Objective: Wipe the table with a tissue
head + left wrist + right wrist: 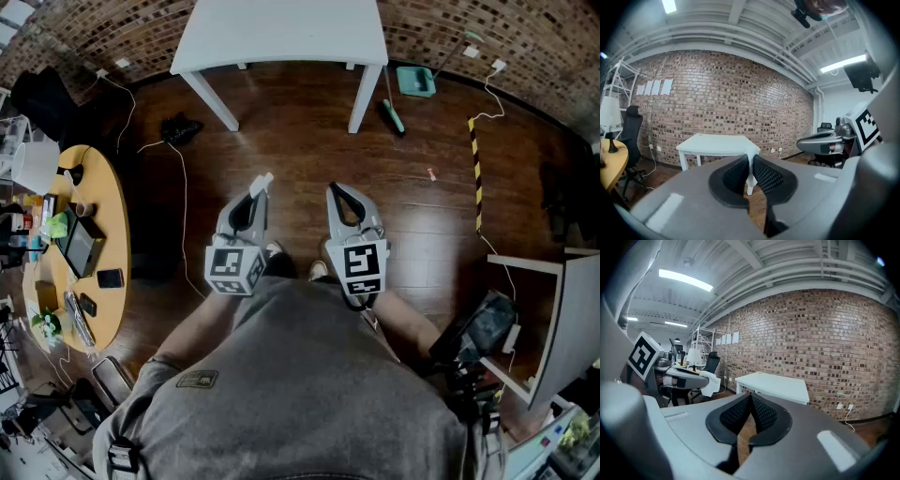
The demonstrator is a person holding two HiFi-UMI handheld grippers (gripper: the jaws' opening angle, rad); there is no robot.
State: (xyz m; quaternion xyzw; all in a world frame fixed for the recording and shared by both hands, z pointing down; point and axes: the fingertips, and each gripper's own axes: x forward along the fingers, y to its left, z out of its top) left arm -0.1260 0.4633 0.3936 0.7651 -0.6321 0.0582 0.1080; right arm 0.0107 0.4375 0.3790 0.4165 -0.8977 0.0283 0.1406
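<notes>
The white table (281, 33) stands ahead by the brick wall, its top bare; it also shows in the left gripper view (717, 140) and the right gripper view (776, 380). I hold both grippers close to my body over the wooden floor, well short of it. My left gripper (258, 187) is shut on a white tissue (263, 181), which sticks out at its tip and hangs as a crumpled wad (710, 379) in the right gripper view. My right gripper (336, 190) is shut, its pads meeting with nothing between them.
A round wooden table (112, 225) with phones and clutter stands at the left. A teal dustpan (414, 81) and a broom lie by the white table's right leg. A yellow-black strip (475, 169), floor cables and a white shelf (562, 319) are at the right.
</notes>
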